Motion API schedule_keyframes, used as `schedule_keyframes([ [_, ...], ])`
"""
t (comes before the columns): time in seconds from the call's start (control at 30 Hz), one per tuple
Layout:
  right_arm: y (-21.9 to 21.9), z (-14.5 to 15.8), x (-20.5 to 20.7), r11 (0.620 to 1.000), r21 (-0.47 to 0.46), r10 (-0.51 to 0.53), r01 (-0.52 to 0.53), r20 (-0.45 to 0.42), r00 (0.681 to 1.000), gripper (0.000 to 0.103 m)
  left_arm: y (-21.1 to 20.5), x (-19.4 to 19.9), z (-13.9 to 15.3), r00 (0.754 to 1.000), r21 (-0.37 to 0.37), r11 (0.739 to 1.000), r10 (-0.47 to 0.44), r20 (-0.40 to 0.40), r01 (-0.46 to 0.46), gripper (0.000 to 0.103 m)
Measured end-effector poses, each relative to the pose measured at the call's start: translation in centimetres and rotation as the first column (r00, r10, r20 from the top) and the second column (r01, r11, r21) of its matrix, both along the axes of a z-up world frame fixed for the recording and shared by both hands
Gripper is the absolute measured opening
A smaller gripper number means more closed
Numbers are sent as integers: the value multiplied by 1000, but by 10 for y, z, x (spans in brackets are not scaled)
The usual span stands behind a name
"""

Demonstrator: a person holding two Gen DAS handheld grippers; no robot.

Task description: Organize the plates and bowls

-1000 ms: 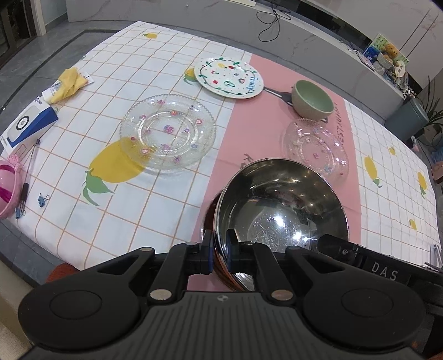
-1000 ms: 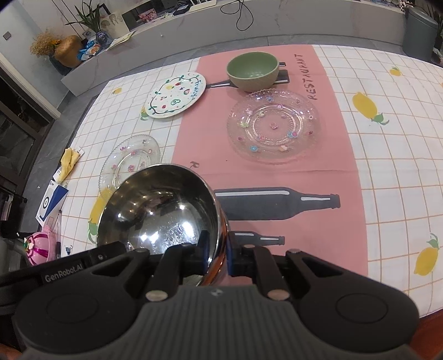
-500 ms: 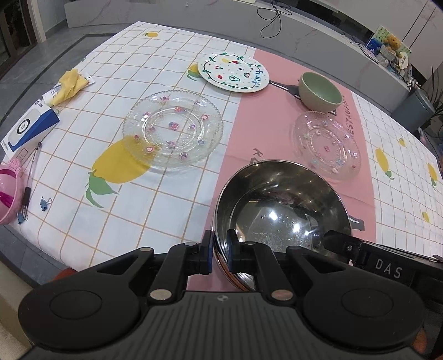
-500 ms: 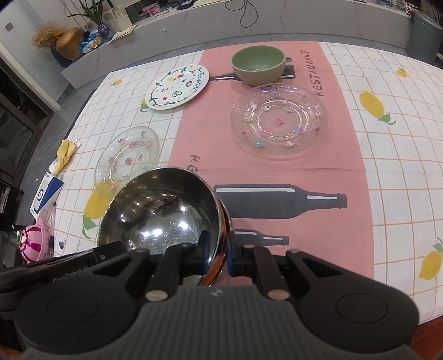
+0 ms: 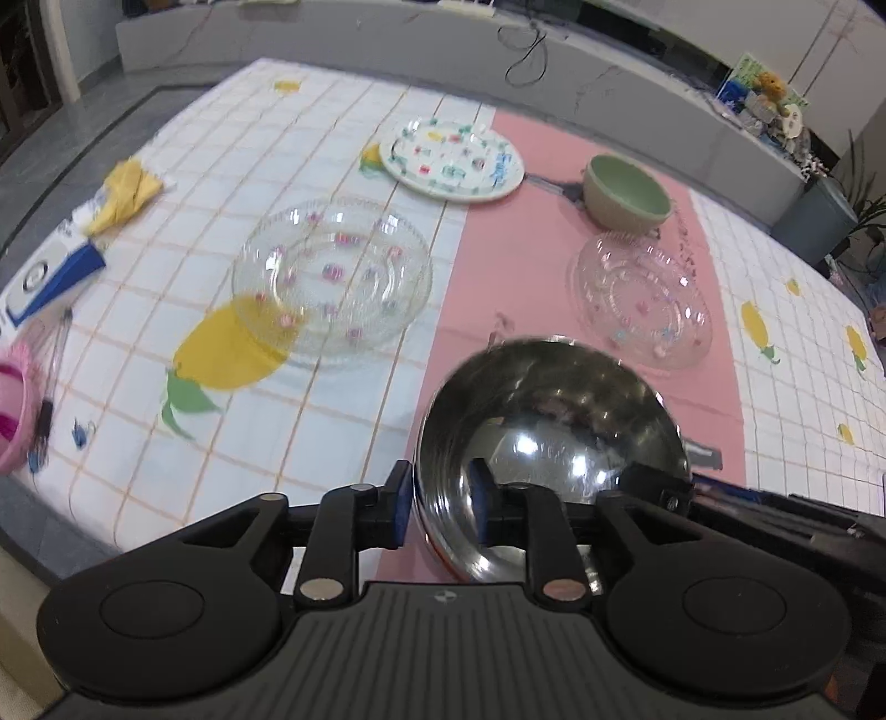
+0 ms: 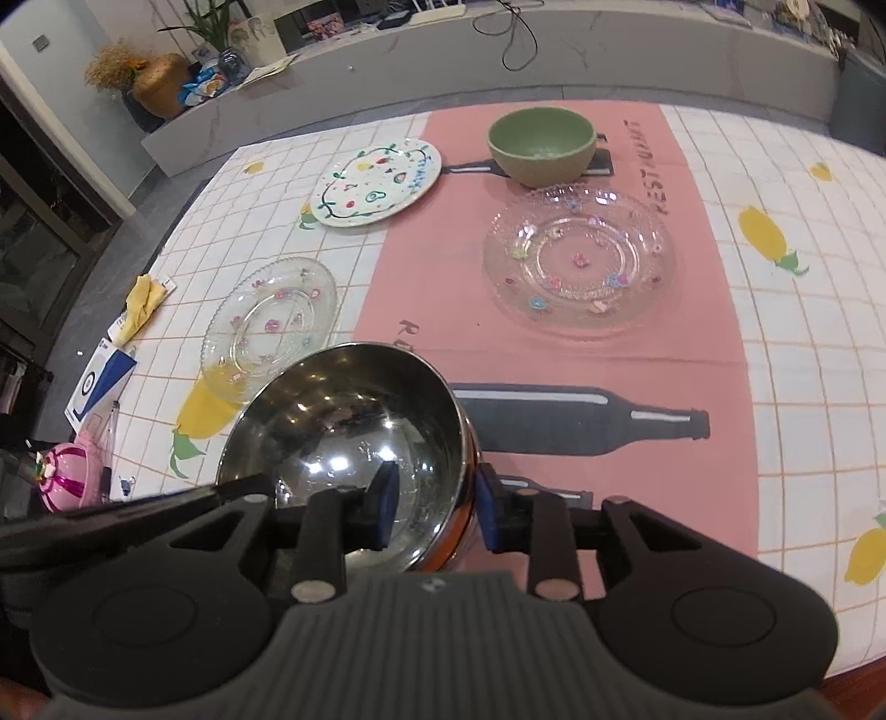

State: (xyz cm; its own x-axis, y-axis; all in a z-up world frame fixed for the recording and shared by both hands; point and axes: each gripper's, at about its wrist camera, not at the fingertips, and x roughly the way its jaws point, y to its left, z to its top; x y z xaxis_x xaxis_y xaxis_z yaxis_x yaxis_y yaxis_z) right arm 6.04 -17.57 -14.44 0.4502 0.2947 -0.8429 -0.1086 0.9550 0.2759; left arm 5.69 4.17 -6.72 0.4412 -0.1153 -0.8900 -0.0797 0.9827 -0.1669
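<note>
Left wrist view: blurred; no writing legible. Right wrist view: pink runner [image 6: 565,343] carries mirrored lettering at 1 o'clock, likely "RESTAURANT", plus "R" fragment at centre; painted plate [image 6: 376,185] has blue script, unreadable.

Steel bowl [image 5: 548,437] sits at the near table edge on the runner. Left gripper [image 5: 440,509] straddles its left rim at 6 o'clock, one blue pad outside, one inside; jaws part-spread, gaps either side of the wall, not pinching. Right gripper [image 6: 434,512] straddles the bowl's [image 6: 346,448] right rim likewise, pads slack, narrow gaps.

Left to right on the table, right view: pink toy [image 6: 66,476] at 8 o'clock, blue-white box [image 6: 99,382], yellow cloth [image 6: 141,302], glass plate [image 6: 271,327] at 10, painted plate at 11, green bowl [image 6: 542,144] at 12, second glass plate [image 6: 578,260] at 1 on the runner, just below the green bowl.

Surface: white checked cloth [image 6: 819,310] with lemon prints, black bottle print [image 6: 581,418] on runner. Room: grey ledge [image 6: 498,50] behind, cable on it, plants at far left, grey floor.
</note>
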Motion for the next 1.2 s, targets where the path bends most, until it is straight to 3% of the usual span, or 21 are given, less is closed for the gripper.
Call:
schedule_keyframes([
  [0.17, -5, 13, -5, 1000, 18, 7, -8, 50, 999, 39, 6, 4, 15, 999, -11, 1000, 2, 48, -1, 42],
  [0.37, -12, 31, 1, 1000, 18, -7, 5, 126, 992, 45, 4, 15, 34, 989, -51, 998, -21, 145, 29, 44],
  [0.73, -50, 53, 50, 996, 7, -89, 89, 195, 977, 46, -14, 79, 63, 971, -105, 986, -104, 215, 129, 44],
  [0.97, -68, 56, 105, 993, -20, -109, 116, 204, 973, 46, -37, 145, 60, 967, -106, 978, -154, 202, 178, 44],
  [1.2, -80, 45, 163, 990, -47, -124, 134, 181, 976, 45, -66, 201, 37, 961, -73, 967, -232, 150, 245, 44],
])
